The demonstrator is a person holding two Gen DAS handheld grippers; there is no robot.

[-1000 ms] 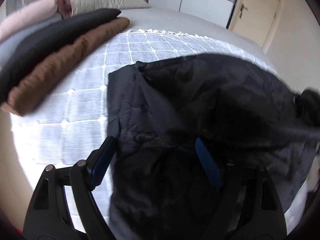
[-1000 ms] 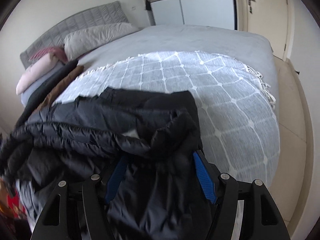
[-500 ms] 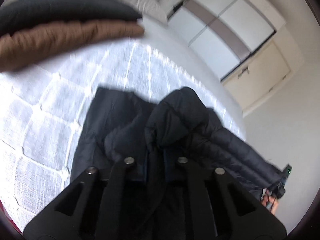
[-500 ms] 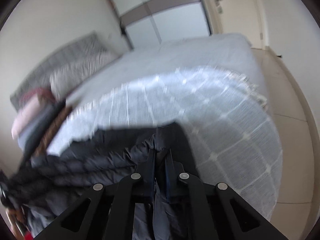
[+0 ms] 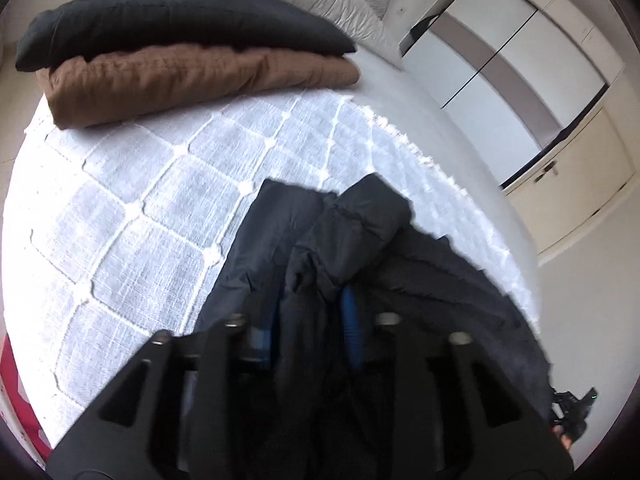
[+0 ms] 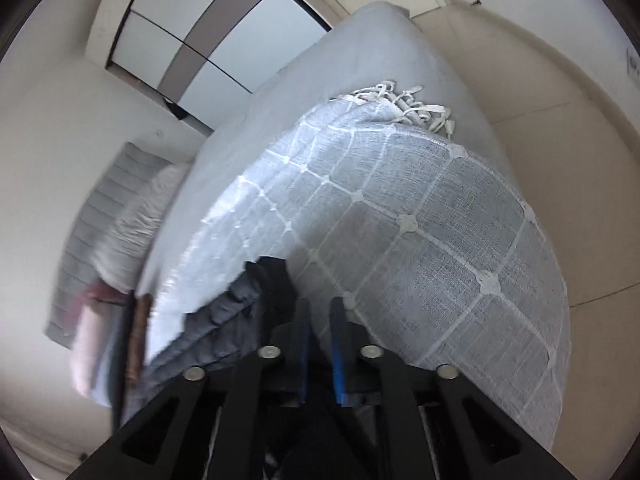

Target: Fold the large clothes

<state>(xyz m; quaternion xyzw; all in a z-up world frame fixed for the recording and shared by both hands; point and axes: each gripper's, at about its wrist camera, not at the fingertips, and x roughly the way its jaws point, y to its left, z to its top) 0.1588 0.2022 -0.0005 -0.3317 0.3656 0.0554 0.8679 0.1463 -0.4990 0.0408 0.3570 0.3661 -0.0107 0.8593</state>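
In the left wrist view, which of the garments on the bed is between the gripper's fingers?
The dark puffer jacket, bunched between the opening left gripper; the folded black and brown garments lie stacked farther off, untouched.

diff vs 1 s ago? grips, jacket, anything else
Both grippers took hold of the dark puffer jacket: open over it a second ago, the left gripper and right gripper now have its fabric between their pads, jaws opening slightly. Both views have rolled. The folded brown and black pile and the checked throw stayed put.
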